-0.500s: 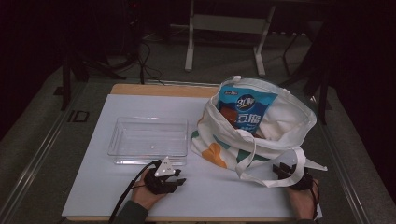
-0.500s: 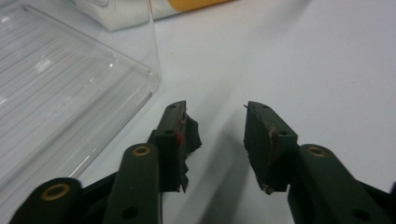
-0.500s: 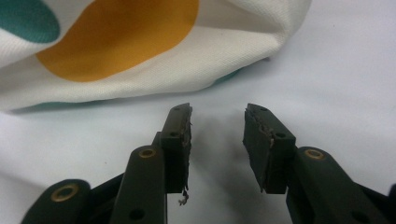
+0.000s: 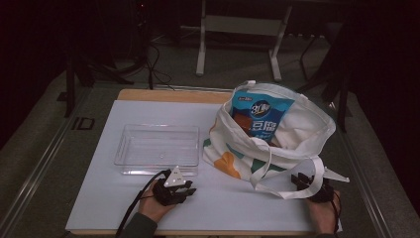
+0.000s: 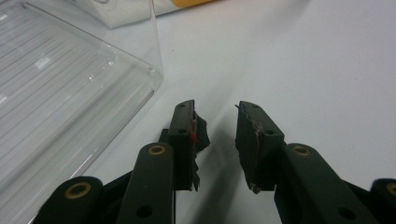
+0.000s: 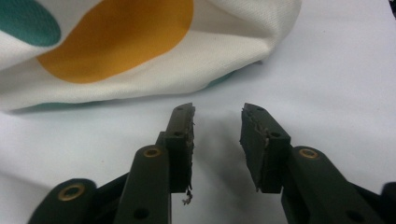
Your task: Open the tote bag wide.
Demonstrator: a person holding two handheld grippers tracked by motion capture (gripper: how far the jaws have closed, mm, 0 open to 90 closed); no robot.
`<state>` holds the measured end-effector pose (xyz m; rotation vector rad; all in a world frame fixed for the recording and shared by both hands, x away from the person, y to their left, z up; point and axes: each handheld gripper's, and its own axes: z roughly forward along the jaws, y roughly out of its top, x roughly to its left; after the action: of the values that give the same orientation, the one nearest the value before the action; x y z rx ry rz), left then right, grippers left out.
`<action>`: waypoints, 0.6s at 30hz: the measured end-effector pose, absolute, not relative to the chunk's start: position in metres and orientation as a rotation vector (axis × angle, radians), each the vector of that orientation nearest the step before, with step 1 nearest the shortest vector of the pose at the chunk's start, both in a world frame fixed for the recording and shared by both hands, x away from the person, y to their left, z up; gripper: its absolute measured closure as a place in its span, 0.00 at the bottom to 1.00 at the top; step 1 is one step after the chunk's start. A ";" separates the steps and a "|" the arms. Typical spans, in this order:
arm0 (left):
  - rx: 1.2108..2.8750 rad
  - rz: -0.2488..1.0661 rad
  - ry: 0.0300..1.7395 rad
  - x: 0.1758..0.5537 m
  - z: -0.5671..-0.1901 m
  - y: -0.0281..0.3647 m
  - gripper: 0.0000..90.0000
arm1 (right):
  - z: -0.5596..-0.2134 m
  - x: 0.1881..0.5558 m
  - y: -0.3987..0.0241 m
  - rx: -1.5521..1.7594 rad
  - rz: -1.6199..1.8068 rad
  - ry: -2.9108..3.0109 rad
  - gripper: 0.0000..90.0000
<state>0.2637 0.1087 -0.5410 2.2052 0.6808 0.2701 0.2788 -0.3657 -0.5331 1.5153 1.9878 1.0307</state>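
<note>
Now my left gripper [image 4: 190, 190] gapes empty beside clear tray [image 4: 157, 148]; right gripper [image 4: 300, 181] gapes empty near tote bag [image 4: 277, 144], snack pack [image 4: 261, 116] inside. Nothing moved since.

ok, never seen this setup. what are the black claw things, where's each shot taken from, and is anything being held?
No robot here: a person holds a handheld two-jaw gripper in each hand. The high view looks down from above the person's side of the table; the left gripper and right gripper sit near its bottom edge. The other two pictures come from cameras riding on each gripper, looking along its black jaws. On the white table surface lie a clear plastic tray, which looks empty, and a white tote bag with orange and teal patches, with a blue snack packet sticking out. Both grippers' jaws stand apart with only table between them, so nothing is held.
</note>
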 end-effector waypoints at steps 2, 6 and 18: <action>2.218 0.304 0.672 0.262 -0.541 0.107 0.76 | -0.530 0.278 -0.366 1.508 1.042 1.990 0.72; 2.221 0.327 0.685 0.262 -0.541 0.106 0.69 | -0.526 0.278 -0.366 1.495 1.075 1.995 0.73; 2.223 0.331 0.693 0.263 -0.541 0.107 0.64 | -0.521 0.279 -0.369 1.456 1.154 2.010 0.73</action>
<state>0.2632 0.1066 -0.5407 2.2231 0.6926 0.3309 0.2791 -0.3686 -0.5205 1.4565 2.0096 1.1543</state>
